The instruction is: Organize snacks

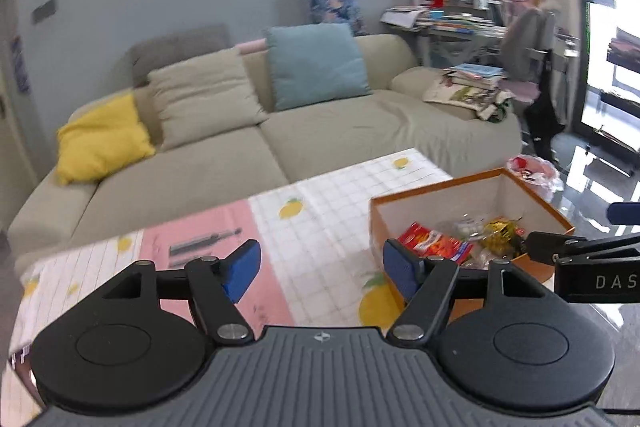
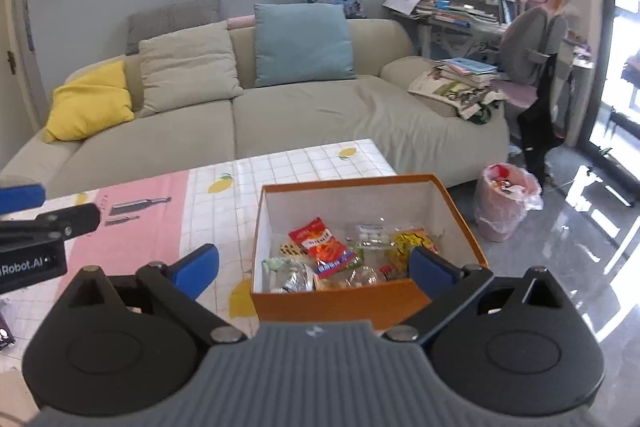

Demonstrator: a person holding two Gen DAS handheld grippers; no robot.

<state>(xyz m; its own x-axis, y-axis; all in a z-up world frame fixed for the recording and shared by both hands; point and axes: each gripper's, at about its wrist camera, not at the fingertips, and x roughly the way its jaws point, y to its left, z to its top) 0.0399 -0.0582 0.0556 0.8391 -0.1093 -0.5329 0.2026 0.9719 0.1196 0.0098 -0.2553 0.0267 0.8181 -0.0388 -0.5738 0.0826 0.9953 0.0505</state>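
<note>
An orange cardboard box (image 2: 460, 211) with white inner walls stands on the table near its right edge. Several snack packets lie in it, among them a red packet (image 2: 324, 245), a yellow one (image 2: 412, 241) and a silvery one (image 2: 292, 277). My right gripper (image 2: 314, 269) hovers above the box's near side, open wide, nothing between its blue pads. My left gripper (image 1: 322, 269) is over the table to the left of the box (image 1: 536, 193), open and empty. The red packet (image 1: 434, 245) shows in that view too. Each gripper's tip shows at the edge of the other's view.
The table wears a checked cloth (image 2: 224, 203) with lemons and a pink panel. Behind it stands a beige sofa (image 2: 304, 119) with cushions. A pink-lined waste bin (image 2: 506, 199) stands on the glossy floor at the right. A cluttered desk and chair (image 2: 528, 55) fill the back right corner.
</note>
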